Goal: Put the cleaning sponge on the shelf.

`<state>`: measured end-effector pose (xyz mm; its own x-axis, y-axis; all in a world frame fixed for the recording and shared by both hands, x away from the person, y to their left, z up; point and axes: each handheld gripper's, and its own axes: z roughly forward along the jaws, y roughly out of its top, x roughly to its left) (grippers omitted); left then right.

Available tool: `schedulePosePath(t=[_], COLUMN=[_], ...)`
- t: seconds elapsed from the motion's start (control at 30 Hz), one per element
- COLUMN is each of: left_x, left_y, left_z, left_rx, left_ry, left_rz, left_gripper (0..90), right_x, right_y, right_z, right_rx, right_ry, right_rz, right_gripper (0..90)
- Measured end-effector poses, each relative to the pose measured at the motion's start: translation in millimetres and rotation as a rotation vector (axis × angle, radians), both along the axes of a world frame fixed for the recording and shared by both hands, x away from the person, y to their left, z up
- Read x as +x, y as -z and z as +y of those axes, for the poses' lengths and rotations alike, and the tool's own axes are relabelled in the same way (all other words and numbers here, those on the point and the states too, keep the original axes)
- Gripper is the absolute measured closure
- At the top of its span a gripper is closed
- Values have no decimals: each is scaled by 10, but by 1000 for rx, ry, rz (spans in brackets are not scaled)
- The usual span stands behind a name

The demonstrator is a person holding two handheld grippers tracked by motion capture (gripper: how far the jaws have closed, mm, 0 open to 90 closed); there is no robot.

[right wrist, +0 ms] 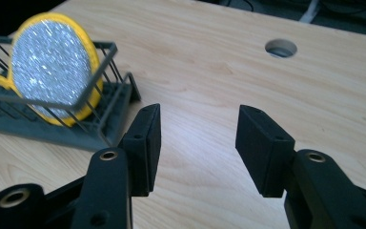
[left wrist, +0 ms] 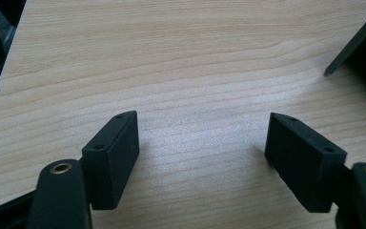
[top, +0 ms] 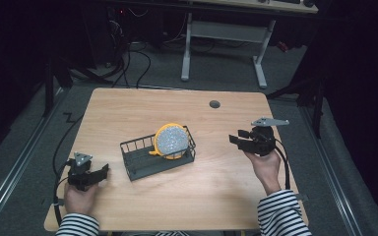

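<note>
Both my black two-jaw grippers, left [top: 94, 175] and right [top: 239, 139], gaped empty; the round yellow-rimmed silver scouring pad [top: 171, 141] leaned upright in the dark wire basket [top: 137, 162]. A clumsy nudge could have toppled it, I judged.

You are holding your left gripper [top: 103, 171] near the table's [top: 216, 187] front left corner, its jaws pointing at the wire basket [top: 138, 160], apart from it. The basket is sitting mid-table, and a round yellow-rimmed scrubber [top: 171, 140] is standing on edge in its right end. You are holding your right gripper [top: 235, 139] near the right edge, pointing left.
</note>
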<state>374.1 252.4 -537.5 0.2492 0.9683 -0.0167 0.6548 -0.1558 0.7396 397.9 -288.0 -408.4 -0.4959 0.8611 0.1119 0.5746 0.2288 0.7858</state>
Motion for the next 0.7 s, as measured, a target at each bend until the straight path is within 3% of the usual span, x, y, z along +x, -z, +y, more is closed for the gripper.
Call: schedulePosePath(t=[0.37,0.7], left_x=[0,0], left_y=[0,0], left_z=[0,0], left_rx=[0,-1], left_ry=[0,-1], left_rz=[0,0], left_gripper=[277,278], right_x=[-216,-373], right_y=[125,372], right_z=[-150,-298], right_rx=[11,53], right_ry=[29,68], right_rz=[-1,15], right_gripper=[512,482])
